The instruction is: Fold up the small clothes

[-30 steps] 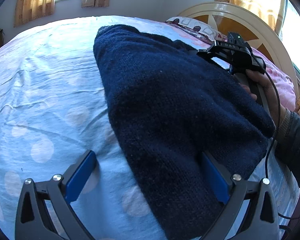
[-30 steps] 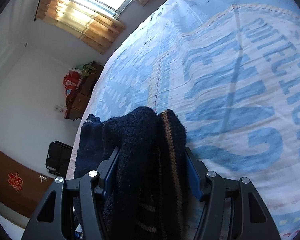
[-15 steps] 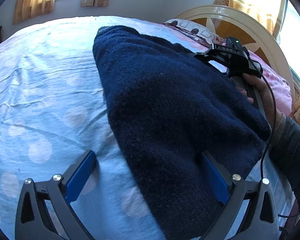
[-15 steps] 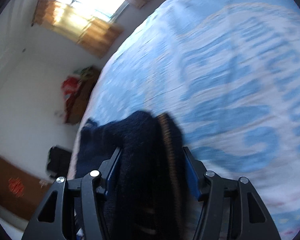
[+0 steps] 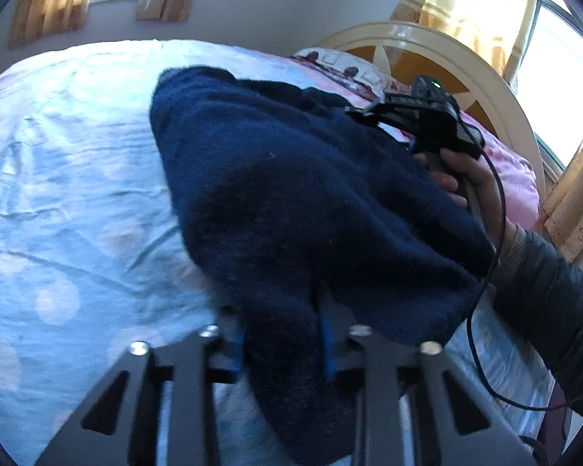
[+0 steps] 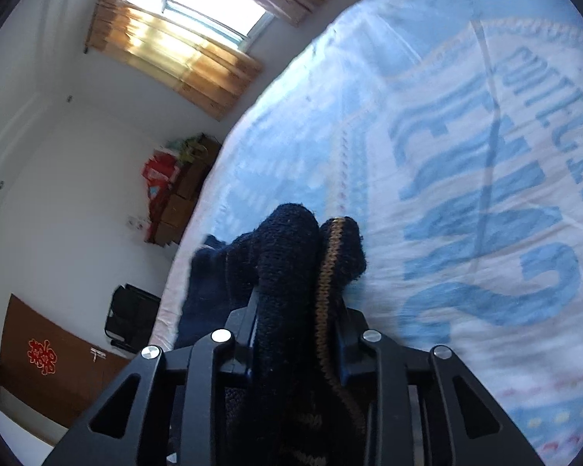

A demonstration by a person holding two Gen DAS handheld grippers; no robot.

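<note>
A dark navy knitted sweater point(image 5: 291, 194) lies bunched on the pale blue bedsheet point(image 5: 70, 202). My left gripper point(image 5: 281, 343) is closing on the sweater's near edge, and the knit is pinched between its blue pads. In the right wrist view my right gripper point(image 6: 297, 326) is closing on a thick fold of the same navy sweater point(image 6: 287, 240), which has a yellow-brown stripe. From the left wrist view the right gripper's body point(image 5: 427, 116) shows at the sweater's far right edge, held by a hand point(image 5: 470, 178).
A cream and orange headboard point(image 5: 439, 58) and pink bedding point(image 5: 509, 171) lie beyond the sweater. A dark sleeve point(image 5: 555, 295) and a black cable point(image 5: 486, 310) cross the right side. Curtained windows, a wooden cabinet point(image 6: 35, 357) and a black bag point(image 6: 130, 316) stand off the bed.
My left gripper's jaws went from wide apart to pinched on the sweater's near edge. My right gripper's jaws squeezed tighter on the fold and lifted slightly.
</note>
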